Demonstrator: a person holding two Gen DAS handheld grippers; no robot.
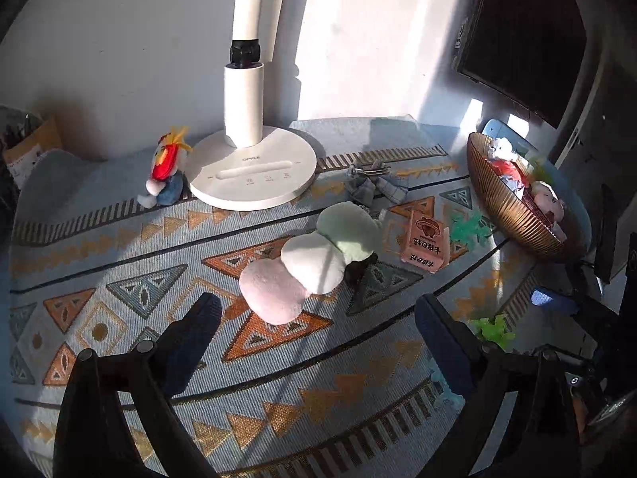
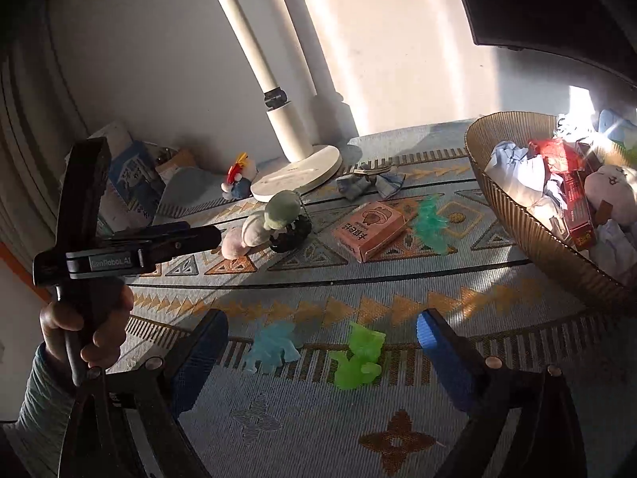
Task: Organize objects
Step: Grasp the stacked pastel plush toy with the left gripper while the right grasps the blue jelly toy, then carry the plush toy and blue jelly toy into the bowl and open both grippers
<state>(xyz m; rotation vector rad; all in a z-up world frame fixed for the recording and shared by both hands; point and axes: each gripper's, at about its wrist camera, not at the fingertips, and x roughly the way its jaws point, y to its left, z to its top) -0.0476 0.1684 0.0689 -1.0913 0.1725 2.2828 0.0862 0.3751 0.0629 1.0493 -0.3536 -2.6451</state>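
Observation:
A plush skewer of pink, white and green balls point(image 1: 310, 257) lies on the patterned cloth, just ahead of my open, empty left gripper point(image 1: 318, 342). It also shows in the right wrist view point(image 2: 262, 225). A pink box point(image 1: 424, 245) lies to its right. My right gripper point(image 2: 322, 352) is open and empty, with a bright green figure point(image 2: 358, 356) between its fingers and a pale blue figure point(image 2: 272, 346) beside it. A gold ribbed bowl point(image 2: 529, 215) at the right holds several items.
A white desk lamp point(image 1: 251, 175) stands at the back with a small red-crested plush point(image 1: 167, 167) at its left. A grey bow point(image 1: 374, 185) and a teal figure point(image 2: 430, 221) lie near the box. A dark screen point(image 1: 525, 36) hangs on the right.

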